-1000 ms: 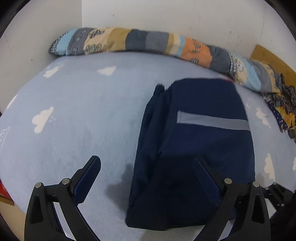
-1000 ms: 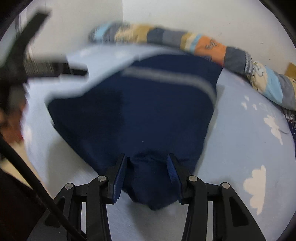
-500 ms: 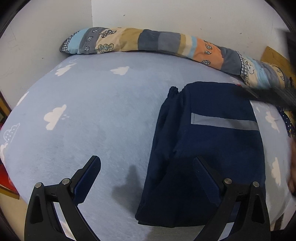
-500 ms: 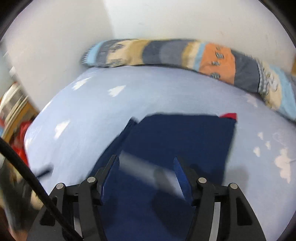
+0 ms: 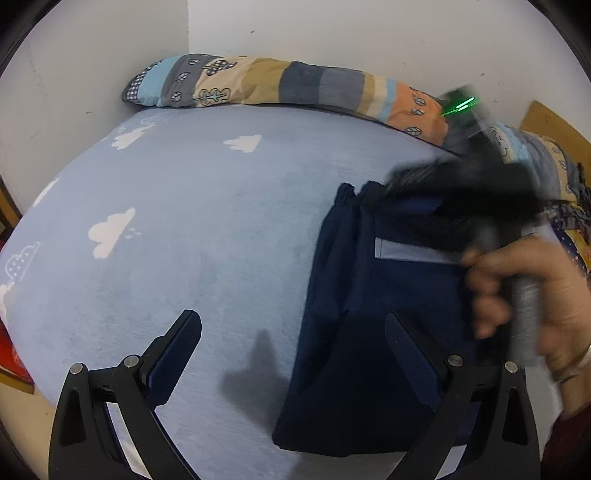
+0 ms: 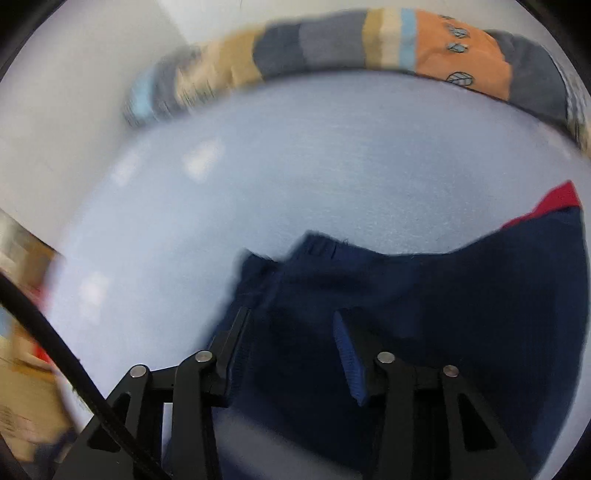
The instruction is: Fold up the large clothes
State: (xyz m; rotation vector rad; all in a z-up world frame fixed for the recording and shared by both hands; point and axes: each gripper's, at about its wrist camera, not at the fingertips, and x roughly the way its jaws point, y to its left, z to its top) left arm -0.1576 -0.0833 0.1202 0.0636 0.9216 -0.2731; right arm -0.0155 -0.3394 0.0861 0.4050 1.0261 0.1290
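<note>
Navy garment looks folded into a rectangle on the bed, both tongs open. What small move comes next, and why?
Probably lower the right tongs onto the navy garment's far left corner and close: they hover open over it, while the left tongs hang open, holding nothing.

A bed (image 5: 207, 206) covered in a light blue sheet printed with white clouds (image 5: 110, 232) is seen in both views. A long patchwork bolster (image 5: 280, 85) of blue, tan, grey and orange panels with leaf motifs is laid along the far edge of the bed, against a white wall (image 5: 332, 33). A wooden board (image 5: 557, 129) is noted at the far right corner. Patterned yellow and dark fabric (image 5: 576, 229) is observed at the right edge. A red item (image 5: 11, 354) is partly visible beyond the left edge; its nature cannot be determined.
</note>
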